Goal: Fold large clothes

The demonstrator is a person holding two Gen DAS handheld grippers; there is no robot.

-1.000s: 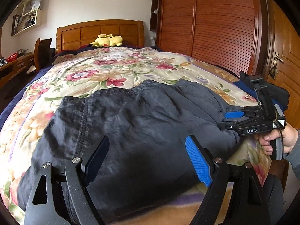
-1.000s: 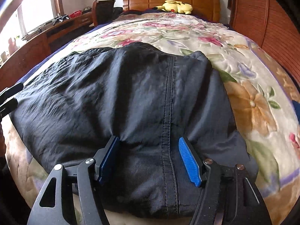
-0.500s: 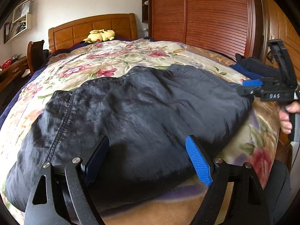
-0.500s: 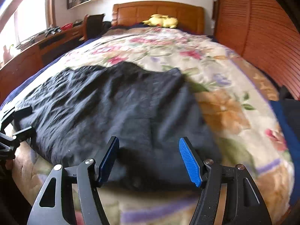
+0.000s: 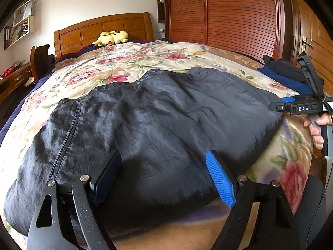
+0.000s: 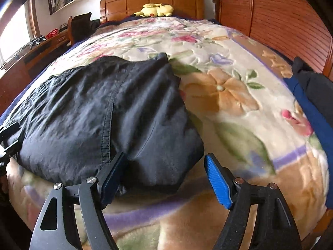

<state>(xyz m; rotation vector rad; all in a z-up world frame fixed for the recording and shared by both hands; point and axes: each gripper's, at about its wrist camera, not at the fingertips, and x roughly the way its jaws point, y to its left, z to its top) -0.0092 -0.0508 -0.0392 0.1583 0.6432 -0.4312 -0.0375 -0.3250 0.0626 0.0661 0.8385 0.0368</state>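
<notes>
Dark jacket (image 5: 158, 125) flat on flowered bed (image 6: 239, 87), left claw (image 5: 164, 177) spread, right claw (image 6: 160, 177) spread, just widened, nothing pinched

wooden headboard (image 5: 104, 31) | louvred wardrobe (image 5: 224, 16) | white wall (image 5: 93, 0) (daylit)

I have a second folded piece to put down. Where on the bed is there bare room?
Blanket lies bare between the black garment and the plush at the headboard, and between the garment and the dark clothes pile near the wardrobe. The near edge is crowded: garment, left gripper and right gripper.
</notes>
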